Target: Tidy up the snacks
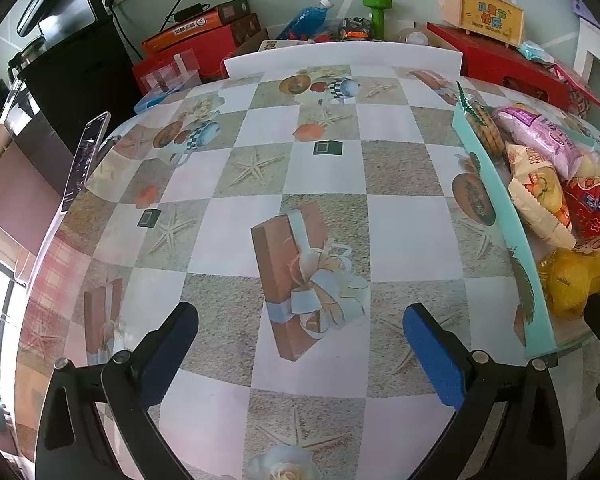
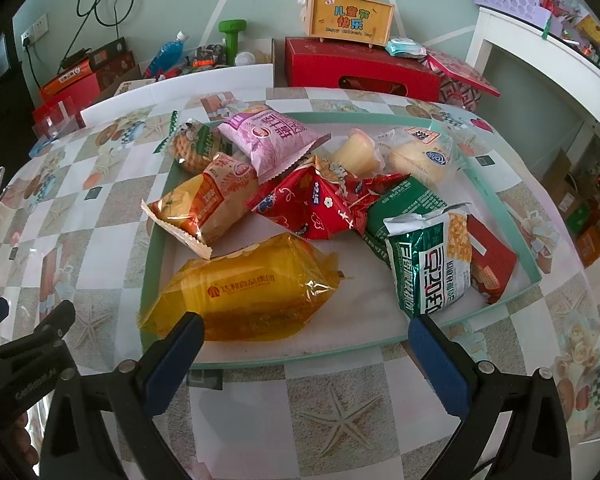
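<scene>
Your right claw (image 2: pixel 304 346) is spread wide and holds nothing; it hangs over the near edge of the mint-rimmed tray (image 2: pixel 153 264), where the snacks lie heaped. The yellow packet (image 2: pixel 244 292) sits just beyond your left fingertip (image 2: pixel 176 356), at the tray's near left corner, and the green-and-white packet (image 2: pixel 430 264) lies just past the right one. Your left claw (image 1: pixel 300 344) is also wide open and empty, over bare checked bench (image 1: pixel 404 224), with the tray (image 1: pixel 496 200) off to its right.
</scene>
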A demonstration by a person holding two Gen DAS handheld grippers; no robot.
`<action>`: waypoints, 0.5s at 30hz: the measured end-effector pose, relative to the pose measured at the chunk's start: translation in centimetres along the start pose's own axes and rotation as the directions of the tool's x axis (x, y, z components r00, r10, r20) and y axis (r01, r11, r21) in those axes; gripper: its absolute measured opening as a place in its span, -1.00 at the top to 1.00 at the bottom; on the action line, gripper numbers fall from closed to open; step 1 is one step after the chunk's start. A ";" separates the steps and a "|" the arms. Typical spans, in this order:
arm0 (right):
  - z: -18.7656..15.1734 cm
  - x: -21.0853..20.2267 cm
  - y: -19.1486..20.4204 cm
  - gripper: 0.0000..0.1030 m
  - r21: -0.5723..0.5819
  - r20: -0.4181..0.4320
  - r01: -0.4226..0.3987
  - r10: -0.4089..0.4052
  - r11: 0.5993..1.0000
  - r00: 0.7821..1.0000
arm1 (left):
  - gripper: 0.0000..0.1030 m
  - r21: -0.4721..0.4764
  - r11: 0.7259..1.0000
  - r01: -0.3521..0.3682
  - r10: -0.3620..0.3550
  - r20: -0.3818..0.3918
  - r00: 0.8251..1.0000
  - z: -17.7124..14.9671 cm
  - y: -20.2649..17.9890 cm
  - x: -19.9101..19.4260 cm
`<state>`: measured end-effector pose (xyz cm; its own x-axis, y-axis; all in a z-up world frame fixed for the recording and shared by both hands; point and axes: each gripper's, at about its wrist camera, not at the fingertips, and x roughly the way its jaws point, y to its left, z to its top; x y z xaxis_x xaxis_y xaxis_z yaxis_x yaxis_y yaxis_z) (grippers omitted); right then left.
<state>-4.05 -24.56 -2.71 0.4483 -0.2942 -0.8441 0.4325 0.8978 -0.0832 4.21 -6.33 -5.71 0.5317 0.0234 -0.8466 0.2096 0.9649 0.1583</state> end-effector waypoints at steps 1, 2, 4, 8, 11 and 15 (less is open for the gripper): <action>0.0 0.0 0.0 -1.00 0.000 0.000 0.000 0.000 1.000 1.000 | -0.98 0.000 1.000 -0.001 0.001 0.000 1.000 0.0 0.0 0.0; 0.0 0.0 0.0 -1.00 -0.001 -0.001 0.001 -0.001 1.000 1.000 | -0.98 0.002 1.000 -0.003 0.003 0.000 1.000 0.0 0.0 0.0; 0.0 0.1 0.0 -1.00 -0.001 -0.002 0.001 -0.001 1.000 1.000 | -0.98 0.005 1.000 -0.005 0.005 0.000 1.000 0.0 0.0 0.1; -0.1 0.2 0.2 -1.00 -0.004 -0.006 0.003 -0.003 1.000 1.000 | -0.98 0.004 1.000 -0.008 0.008 0.002 1.000 0.0 0.0 0.1; -0.1 0.3 0.3 -1.00 -0.008 -0.009 0.003 -0.003 1.000 1.000 | -0.98 0.002 1.000 -0.010 0.010 0.003 1.000 -0.1 0.0 0.1; -0.1 0.3 0.4 -1.00 -0.008 -0.011 0.003 -0.003 1.000 1.000 | -0.98 0.001 1.000 -0.017 0.017 0.003 1.000 -0.1 0.1 0.1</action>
<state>-3.87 -24.26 -3.05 0.4378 -0.2935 -0.8498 0.4274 0.8995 -0.0904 4.22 -6.20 -5.80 0.5374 0.0386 -0.8425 0.2016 0.9641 0.1728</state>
